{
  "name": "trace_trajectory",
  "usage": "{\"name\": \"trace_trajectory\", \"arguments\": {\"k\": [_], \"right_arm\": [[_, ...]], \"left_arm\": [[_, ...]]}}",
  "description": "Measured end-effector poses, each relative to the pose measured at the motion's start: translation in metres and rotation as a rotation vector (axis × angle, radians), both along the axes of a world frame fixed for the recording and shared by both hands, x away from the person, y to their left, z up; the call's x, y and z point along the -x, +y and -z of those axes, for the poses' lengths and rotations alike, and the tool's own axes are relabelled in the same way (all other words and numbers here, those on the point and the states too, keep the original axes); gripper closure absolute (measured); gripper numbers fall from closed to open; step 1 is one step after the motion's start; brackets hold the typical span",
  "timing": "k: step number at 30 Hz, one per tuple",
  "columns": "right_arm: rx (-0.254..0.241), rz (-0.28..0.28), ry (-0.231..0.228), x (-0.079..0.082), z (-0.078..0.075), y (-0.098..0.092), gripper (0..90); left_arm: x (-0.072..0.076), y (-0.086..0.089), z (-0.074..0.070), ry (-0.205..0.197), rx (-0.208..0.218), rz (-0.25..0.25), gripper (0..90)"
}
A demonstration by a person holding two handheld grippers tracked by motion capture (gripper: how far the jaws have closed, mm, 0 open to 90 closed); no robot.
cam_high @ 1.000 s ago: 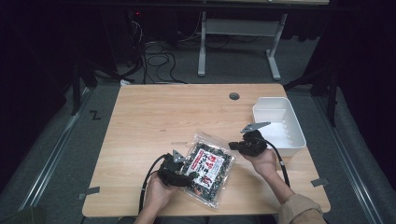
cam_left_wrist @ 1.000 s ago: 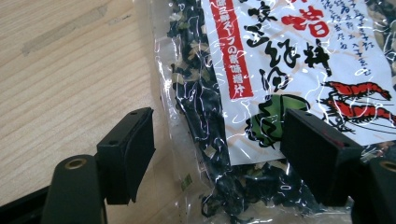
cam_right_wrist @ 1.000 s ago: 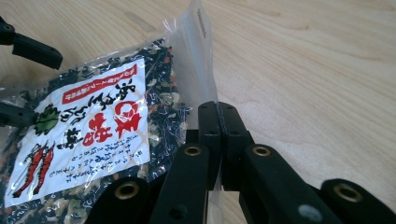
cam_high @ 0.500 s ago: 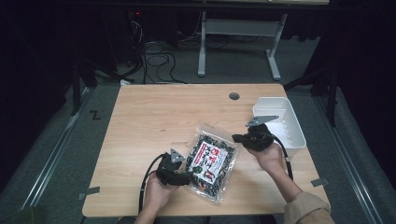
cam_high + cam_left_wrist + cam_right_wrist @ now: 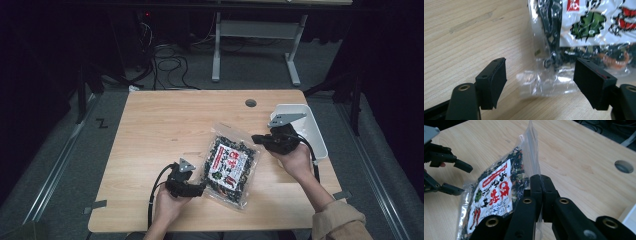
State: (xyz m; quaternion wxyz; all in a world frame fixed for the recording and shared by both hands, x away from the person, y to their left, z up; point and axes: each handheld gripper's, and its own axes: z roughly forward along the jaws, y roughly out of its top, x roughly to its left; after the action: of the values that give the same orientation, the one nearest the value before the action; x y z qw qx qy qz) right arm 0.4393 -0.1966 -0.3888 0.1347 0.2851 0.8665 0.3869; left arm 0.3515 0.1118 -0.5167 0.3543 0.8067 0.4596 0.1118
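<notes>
A clear bag of dark dried food with a white and red label lies in the middle of the wooden table. Its right edge is lifted off the wood. My right gripper is shut on that thin clear edge, and in the right gripper view the film runs between the closed pads of that gripper beside the bag's label. My left gripper rests low at the bag's near left corner. In the left gripper view its jaws stand open, and the bag's clear corner lies between them, untouched.
A white bin stands at the table's right edge, just behind my right hand. A round cable hole sits near the far edge. Desk legs and cables lie on the floor beyond the table.
My right gripper has risen with the bag's edge in it, tipping the bag's right side up. The left gripper has stayed at the bag's near corner.
</notes>
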Motion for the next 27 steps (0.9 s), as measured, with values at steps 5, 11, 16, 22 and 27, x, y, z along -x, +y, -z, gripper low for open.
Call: {"name": "trace_trajectory", "arguments": {"k": [5, 11, 16, 22, 27], "right_arm": [[0.011, -0.007, -0.035, 0.001, -0.019, 0.001, 90.0], [0.030, -0.013, -0.076, 0.002, -0.041, 0.005, 90.0], [0.029, -0.020, -0.077, 0.002, -0.052, 0.008, 90.0], [0.027, -0.024, -0.082, 0.001, -0.062, 0.010, 90.0], [0.045, -0.030, -0.105, 0.002, -0.075, 0.013, 90.0]], "left_arm": [[0.000, -0.001, 0.001, 0.006, -0.002, 0.007, 27.0], [0.000, -0.001, 0.002, 0.015, -0.009, 0.010, 27.0], [0.000, -0.001, 0.002, 0.018, -0.005, 0.008, 27.0], [-0.001, 0.000, 0.003, 0.025, -0.009, -0.001, 27.4], [-0.001, 0.001, 0.002, 0.030, -0.006, -0.006, 27.5]]}}
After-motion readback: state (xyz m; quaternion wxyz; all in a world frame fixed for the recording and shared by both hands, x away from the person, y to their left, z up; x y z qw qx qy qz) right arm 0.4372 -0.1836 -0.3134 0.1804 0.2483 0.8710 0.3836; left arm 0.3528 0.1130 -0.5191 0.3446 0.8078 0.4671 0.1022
